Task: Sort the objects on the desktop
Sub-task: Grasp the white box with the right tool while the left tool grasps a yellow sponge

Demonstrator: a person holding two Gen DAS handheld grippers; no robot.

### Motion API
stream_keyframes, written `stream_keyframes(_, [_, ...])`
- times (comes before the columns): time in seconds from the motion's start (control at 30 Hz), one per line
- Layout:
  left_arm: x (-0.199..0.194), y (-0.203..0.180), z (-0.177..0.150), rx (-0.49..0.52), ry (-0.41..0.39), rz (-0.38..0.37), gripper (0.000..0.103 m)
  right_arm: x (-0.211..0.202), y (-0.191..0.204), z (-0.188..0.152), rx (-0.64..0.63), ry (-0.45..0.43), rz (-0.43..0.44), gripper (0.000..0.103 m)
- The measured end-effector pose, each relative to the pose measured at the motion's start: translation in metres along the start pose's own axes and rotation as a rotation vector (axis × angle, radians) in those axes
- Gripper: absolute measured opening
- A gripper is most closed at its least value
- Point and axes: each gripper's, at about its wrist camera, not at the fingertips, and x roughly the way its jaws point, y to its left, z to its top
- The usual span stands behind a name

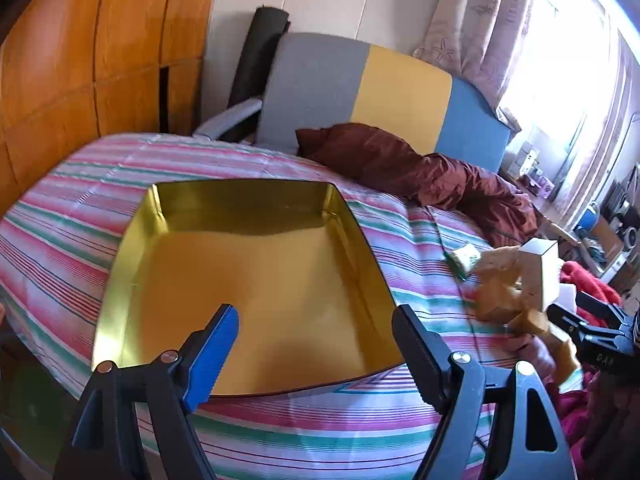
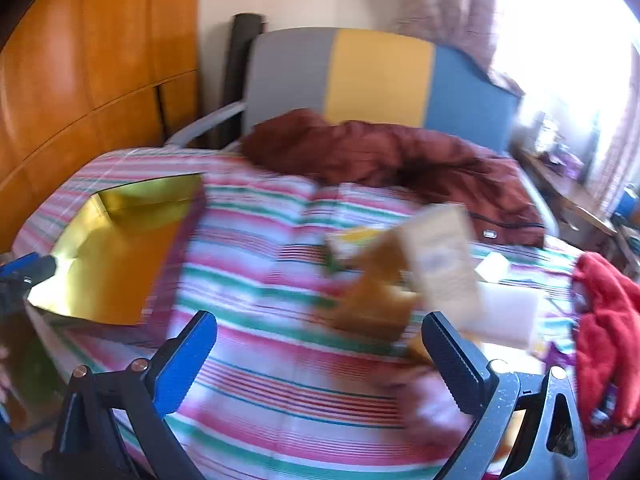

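A gold metal tin [image 1: 248,280] lies open on the striped bedcover [image 1: 60,240], with nothing inside it. My left gripper [image 1: 316,314] hovers open over the tin's near edge, nothing between its fingers. To the right stands a pale wooden block figure [image 1: 516,284]. A small green and white packet [image 1: 464,258] lies just behind it. The right wrist view is blurred: my right gripper [image 2: 320,320] is open and holds nothing. The wooden figure [image 2: 420,276] is just beyond its right finger, and the tin [image 2: 116,256] is far left. A white block [image 2: 508,316] sits right of the figure.
A maroon quilt [image 1: 420,172] is bunched at the head of the bed below a grey, yellow and blue headboard [image 1: 360,92]. A red cloth [image 2: 608,336] lies at the right edge. An orange wardrobe [image 1: 80,60] stands on the left, and a cluttered desk [image 2: 568,192] by the window.
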Motion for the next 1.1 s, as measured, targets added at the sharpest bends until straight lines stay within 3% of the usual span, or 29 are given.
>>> stream_keyframes(0.17, [0.016,-0.008,0.001,-0.003,0.073,-0.053,0.080,-0.003,-0.046,0.008,0.022,-0.010,-0.086,0.103])
stream_keyframes(0.3, [0.024,-0.018,-0.001,0.025,0.113,-0.088,0.080,0.005,-0.049,0.019,-0.051,-0.060,-0.123,0.102])
stream_keyframes(0.47, [0.026,-0.036,0.002,0.100,0.124,-0.111,0.080,0.042,-0.048,0.031,-0.148,-0.024,-0.130,0.098])
stream_keyframes(0.57, [0.033,-0.046,0.005,0.126,0.151,-0.128,0.079,0.061,-0.049,0.032,-0.177,-0.001,-0.149,0.088])
stream_keyframes(0.73, [0.047,-0.071,0.010,0.172,0.169,-0.174,0.077,0.079,-0.057,0.031,-0.158,0.052,-0.139,0.056])
stream_keyframes(0.8, [0.055,-0.081,0.012,0.177,0.188,-0.199,0.070,0.077,-0.061,0.029,-0.143,0.046,-0.125,0.055])
stream_keyframes(1.1, [0.089,-0.152,0.031,0.284,0.218,-0.292,0.068,0.054,-0.086,0.038,0.036,-0.033,-0.043,0.050])
